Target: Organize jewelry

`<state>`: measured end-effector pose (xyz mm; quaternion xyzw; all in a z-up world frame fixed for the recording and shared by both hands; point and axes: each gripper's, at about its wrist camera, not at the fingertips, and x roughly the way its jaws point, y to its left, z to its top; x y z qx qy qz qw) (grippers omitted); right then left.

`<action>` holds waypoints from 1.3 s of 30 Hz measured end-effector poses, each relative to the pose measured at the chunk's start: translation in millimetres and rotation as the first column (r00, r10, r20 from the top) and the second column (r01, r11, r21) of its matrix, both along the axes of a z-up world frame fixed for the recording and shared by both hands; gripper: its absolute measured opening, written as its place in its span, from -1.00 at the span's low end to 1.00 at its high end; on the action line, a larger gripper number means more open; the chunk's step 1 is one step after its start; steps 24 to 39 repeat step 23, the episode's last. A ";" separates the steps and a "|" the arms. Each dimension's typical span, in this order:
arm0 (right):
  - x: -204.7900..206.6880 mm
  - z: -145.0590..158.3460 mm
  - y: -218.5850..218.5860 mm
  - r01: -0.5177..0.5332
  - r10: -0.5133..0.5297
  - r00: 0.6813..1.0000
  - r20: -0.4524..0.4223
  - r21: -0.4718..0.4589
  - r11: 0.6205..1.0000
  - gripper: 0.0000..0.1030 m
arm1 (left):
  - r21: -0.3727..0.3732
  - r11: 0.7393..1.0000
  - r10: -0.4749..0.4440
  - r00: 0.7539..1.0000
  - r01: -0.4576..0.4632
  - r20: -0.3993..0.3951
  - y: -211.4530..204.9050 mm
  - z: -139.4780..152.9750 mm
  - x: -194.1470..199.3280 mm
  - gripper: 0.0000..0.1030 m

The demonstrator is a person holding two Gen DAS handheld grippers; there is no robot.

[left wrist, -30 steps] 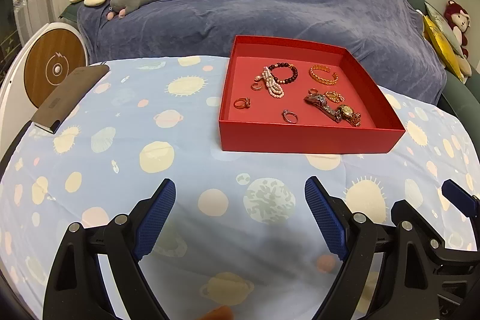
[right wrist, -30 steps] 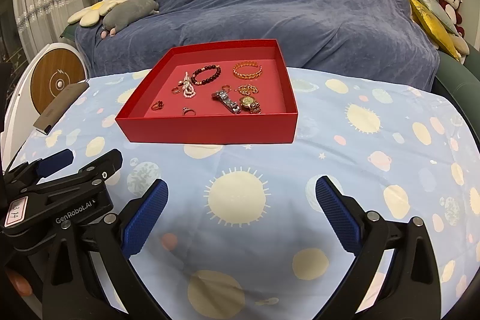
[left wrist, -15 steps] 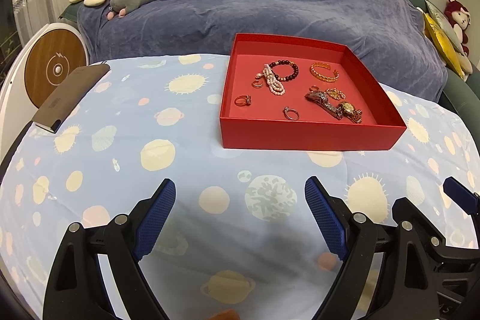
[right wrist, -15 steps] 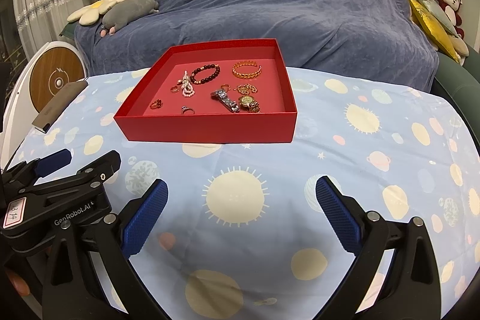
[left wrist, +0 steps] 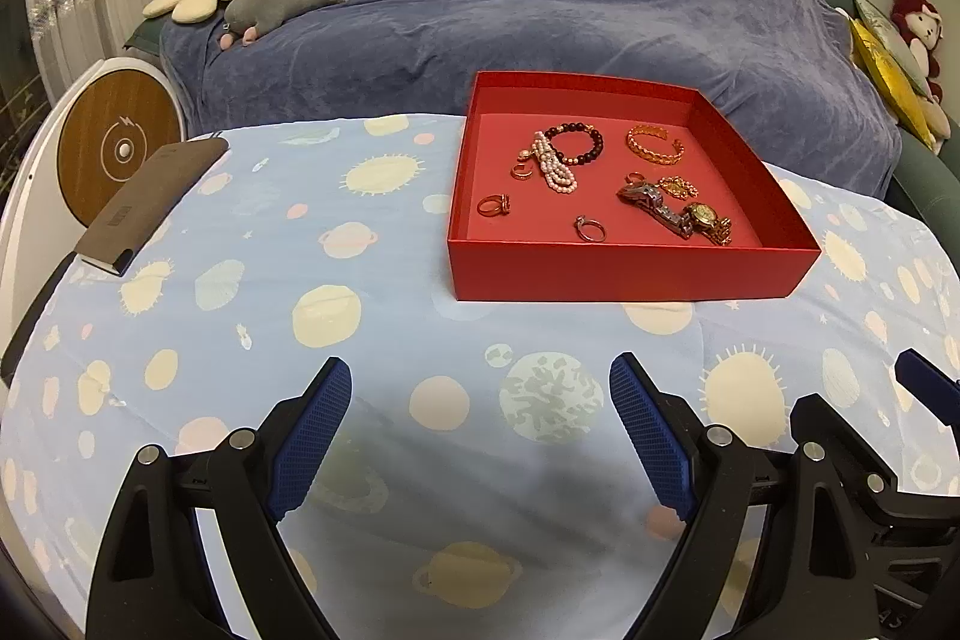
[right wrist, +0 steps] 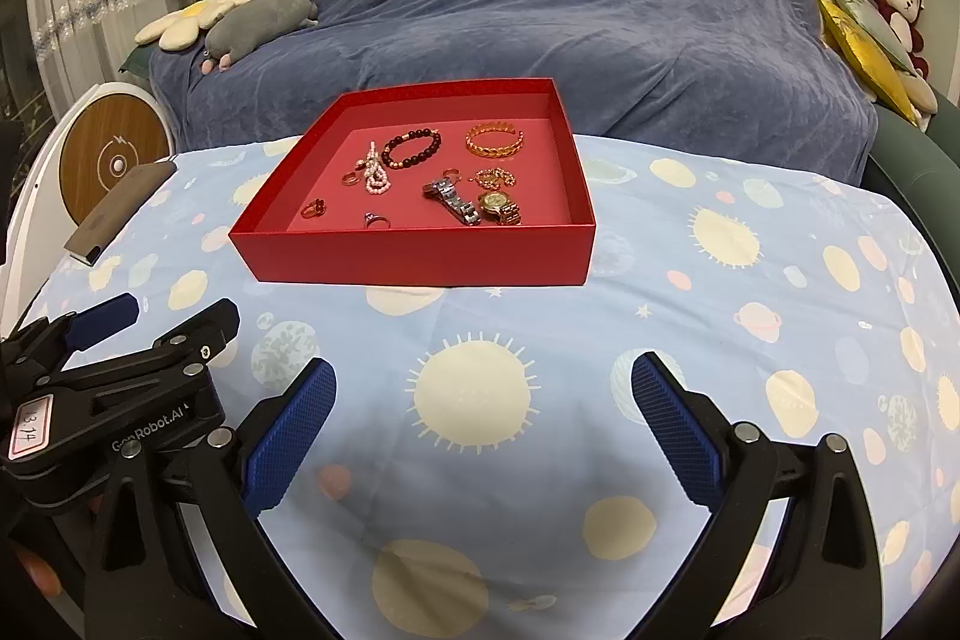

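The left hand-held gripper (left wrist: 480, 424) hangs low over the tabletop (left wrist: 372, 340), which wears a light blue cloth with suns and planets. Its two blue pads (left wrist: 309, 436) stand far apart and grasp nothing. Ahead of it lies the red tray (left wrist: 630, 274), flat on the cloth. Inside the tray there are a dark bead bracelet (left wrist: 576, 142), a pearl strand (left wrist: 555, 166) that touches it, a gold bangle (left wrist: 654, 142), a watch (left wrist: 678, 214) and some small rings. A brown flat case (left wrist: 150, 205) lies near the left edge of the tabletop, well apart from the tray.

In the right wrist view, the right hand-held gripper (right wrist: 483, 418) is also released, with its jaws wide and empty above a sun print. The red tray (right wrist: 420, 256) is in front, a little to the left, with the watch (right wrist: 474, 205) and the gold bangle (right wrist: 495, 139) inside. The left hand-held gripper (right wrist: 120, 340) shows at the lower left, just beside the right one. Behind the tabletop stands a sofa under a blue blanket (right wrist: 540, 10).
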<state>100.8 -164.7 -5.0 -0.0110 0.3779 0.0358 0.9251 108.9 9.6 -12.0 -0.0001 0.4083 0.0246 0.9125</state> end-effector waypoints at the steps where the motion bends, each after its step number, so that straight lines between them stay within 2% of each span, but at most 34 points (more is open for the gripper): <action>1: -0.1 0.3 0.3 -0.001 0.001 1.000 0.000 -0.002 1.000 0.88 | 0.006 1.000 0.003 1.000 -0.003 -0.002 -0.3 -0.4 -0.1 0.66; 5: -0.7 0.6 0.6 0.000 0.000 1.000 0.002 -0.003 1.000 0.88 | 0.020 1.000 0.015 1.000 -0.015 0.003 0.2 -0.3 -1.1 0.72; 39: -0.5 0.7 3.1 -0.006 0.006 1.000 -0.001 -0.013 1.000 0.88 | 0.031 0.999 0.027 1.000 -0.027 0.004 -0.2 -1.1 -1.3 0.72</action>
